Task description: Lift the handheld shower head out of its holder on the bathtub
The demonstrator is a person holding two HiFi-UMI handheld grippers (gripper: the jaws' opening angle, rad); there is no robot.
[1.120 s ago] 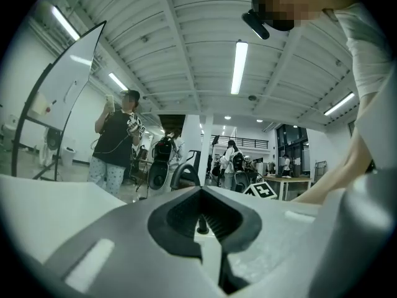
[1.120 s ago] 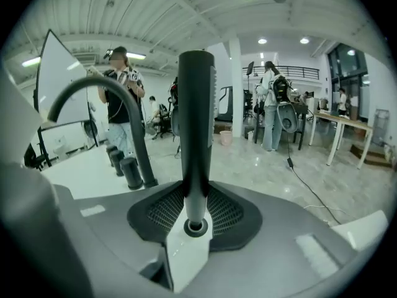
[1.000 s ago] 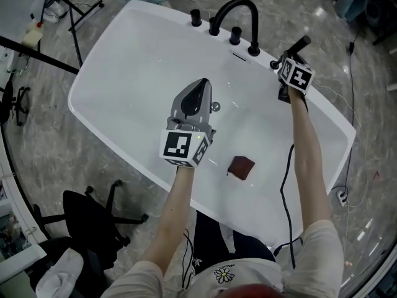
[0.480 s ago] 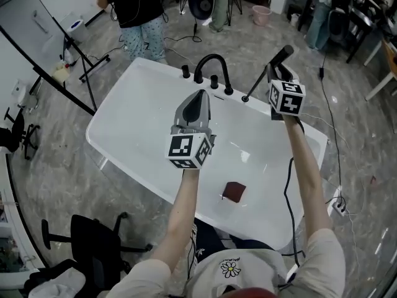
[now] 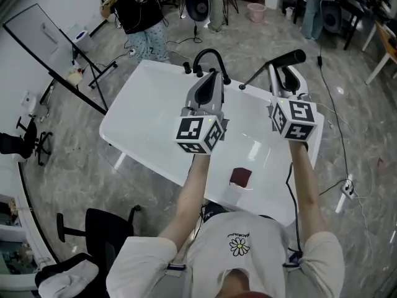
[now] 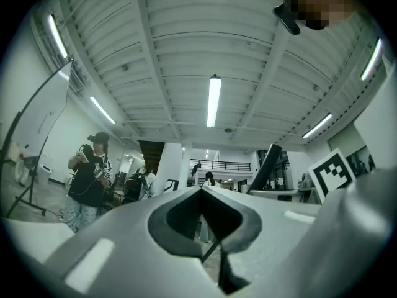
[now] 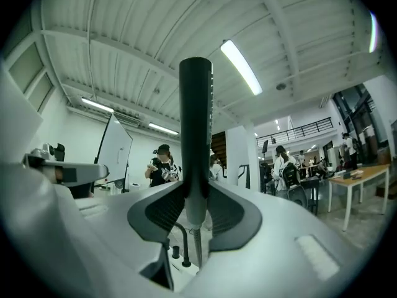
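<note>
The black handheld shower head (image 5: 286, 59) is up in the air above the white bathtub (image 5: 149, 113), and my right gripper (image 5: 280, 74) is shut on its handle. In the right gripper view the handle (image 7: 196, 129) stands upright between the jaws of the right gripper (image 7: 196, 207). Its thin hose (image 5: 253, 76) slants down to the tub's far rim beside the black faucet (image 5: 208, 59). My left gripper (image 5: 211, 75) hangs over the tub near the faucet, shut and empty. In the left gripper view its tips (image 6: 202, 194) are closed, with the shower head (image 6: 265, 167) to the right.
A small dark red block (image 5: 241, 177) lies in the tub near the front wall. A person (image 5: 139, 8) stands beyond the tub, next to a tripod stand (image 5: 74, 73). A black office chair (image 5: 102, 234) is at the lower left, and cables run over the floor at the right.
My right gripper has risen with the shower head, which has left its holder on the rim and trails its hose. The left gripper rose too. The head camera has pulled back.
</note>
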